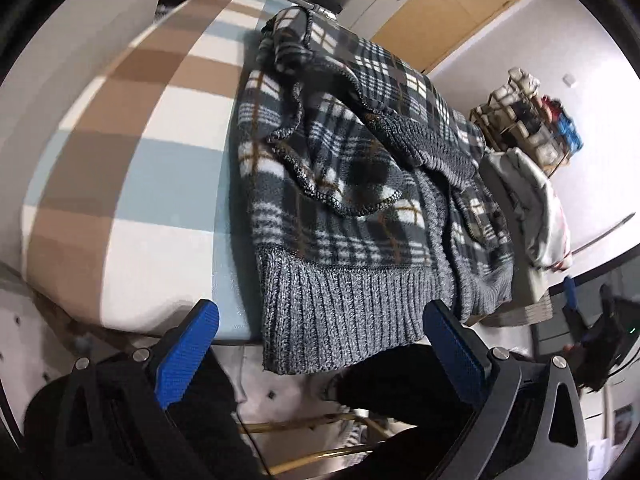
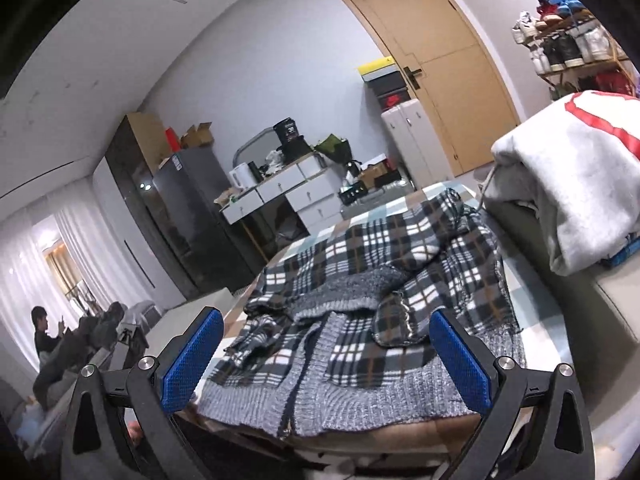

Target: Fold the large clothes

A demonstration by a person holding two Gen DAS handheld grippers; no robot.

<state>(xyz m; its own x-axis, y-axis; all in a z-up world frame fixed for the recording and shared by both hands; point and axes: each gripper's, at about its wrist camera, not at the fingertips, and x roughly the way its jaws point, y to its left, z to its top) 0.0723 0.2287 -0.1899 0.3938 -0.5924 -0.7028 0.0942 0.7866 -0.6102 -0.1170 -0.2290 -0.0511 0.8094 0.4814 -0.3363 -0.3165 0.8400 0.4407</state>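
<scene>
A large plaid fleece jacket (image 1: pixel 344 168) with grey knit trim lies rumpled on a checked bed cover (image 1: pixel 132 128). Its ribbed grey hem (image 1: pixel 340 308) hangs over the bed's near edge. My left gripper (image 1: pixel 320 320) stands open just in front of that hem, blue pads wide apart, nothing between them. In the right wrist view the same jacket (image 2: pixel 360 312) spreads across the bed, zipper front toward me. My right gripper (image 2: pixel 324 336) is open over the hem (image 2: pixel 360 396), not touching it.
A folded grey-white garment (image 2: pixel 568 184) sits on a stack at the bed's right side. A shoe rack (image 2: pixel 568 36), a wooden door (image 2: pixel 440 64), white drawers (image 2: pixel 288 192) and a dark cabinet stand beyond. A person (image 2: pixel 44 340) sits far left. A gold metal frame (image 1: pixel 320 436) stands below the bed edge.
</scene>
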